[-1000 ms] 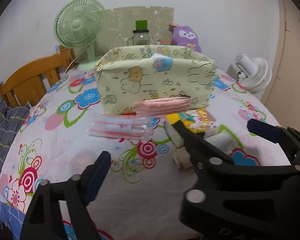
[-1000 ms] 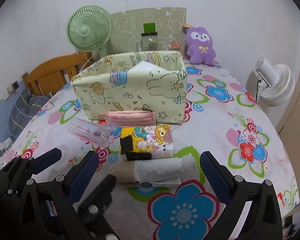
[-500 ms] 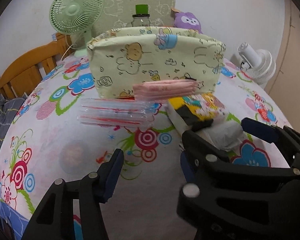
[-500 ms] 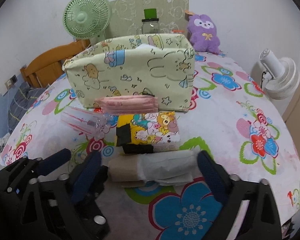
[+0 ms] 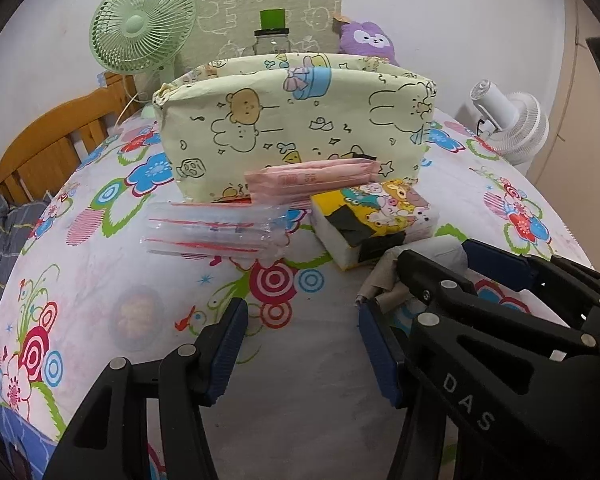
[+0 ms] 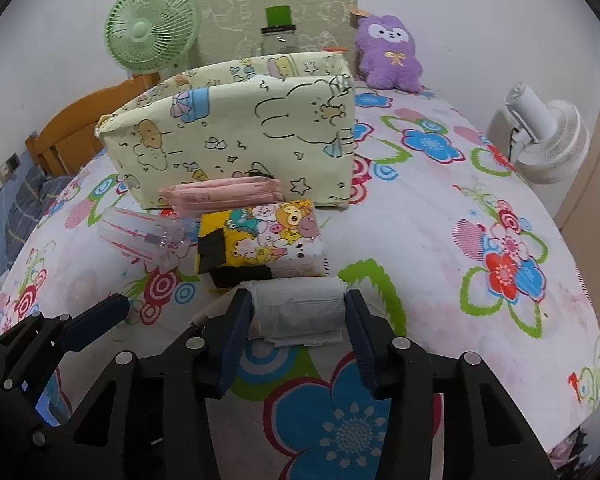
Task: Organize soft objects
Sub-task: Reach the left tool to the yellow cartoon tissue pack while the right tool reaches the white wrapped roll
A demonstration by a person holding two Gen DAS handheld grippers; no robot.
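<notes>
On floral tablecloth [image 6: 440, 240], cartoon-print box [image 6: 236, 140]

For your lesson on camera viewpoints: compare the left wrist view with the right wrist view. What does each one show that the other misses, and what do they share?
Only the left wrist view shows the left gripper whole, its fingers wide open over bare tablecloth.

Only the right wrist view shows the right gripper head-on, a pad at each end of the tissue roll, and the whole purple plush toy.

Both show the fabric box, pink packet, clear bag, yellow tissue pack, green fan and white fan.
</notes>
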